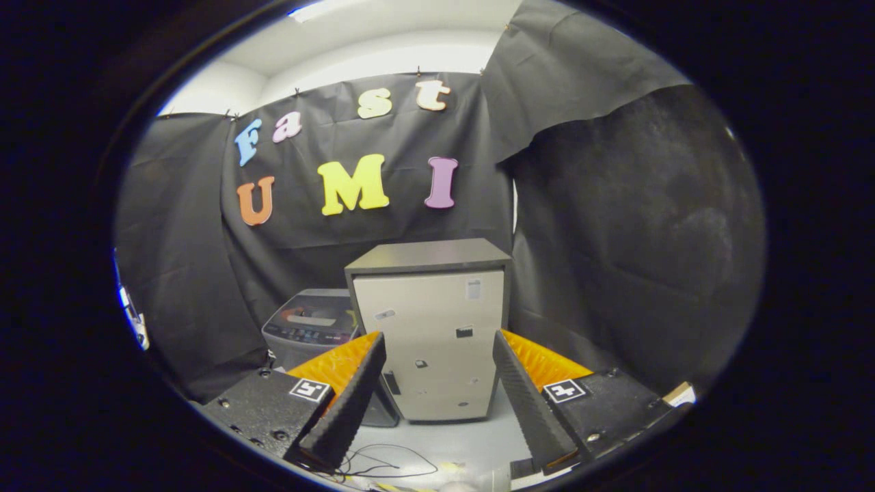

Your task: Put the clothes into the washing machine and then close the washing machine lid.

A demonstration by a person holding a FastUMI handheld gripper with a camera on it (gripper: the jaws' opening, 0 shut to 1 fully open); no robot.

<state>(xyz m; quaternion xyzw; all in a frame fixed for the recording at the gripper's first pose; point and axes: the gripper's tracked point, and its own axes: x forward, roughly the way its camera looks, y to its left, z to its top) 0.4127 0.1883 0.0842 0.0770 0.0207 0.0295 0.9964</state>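
Note:
My gripper is open, its two fingers spread wide with nothing between them. Beyond the left finger stands the washing machine, a grey top-loader with a dark control panel; its lid looks closed, and its right side is hidden behind a cabinet. The machine is well ahead of the fingers, on the floor against the black cloth wall. I see no clothes in this view.
A tall beige cabinet with a dark top stands straight ahead between the fingers, right beside the washing machine. Thin black cables lie on the pale floor near the fingers. Black cloth hangs close on the right.

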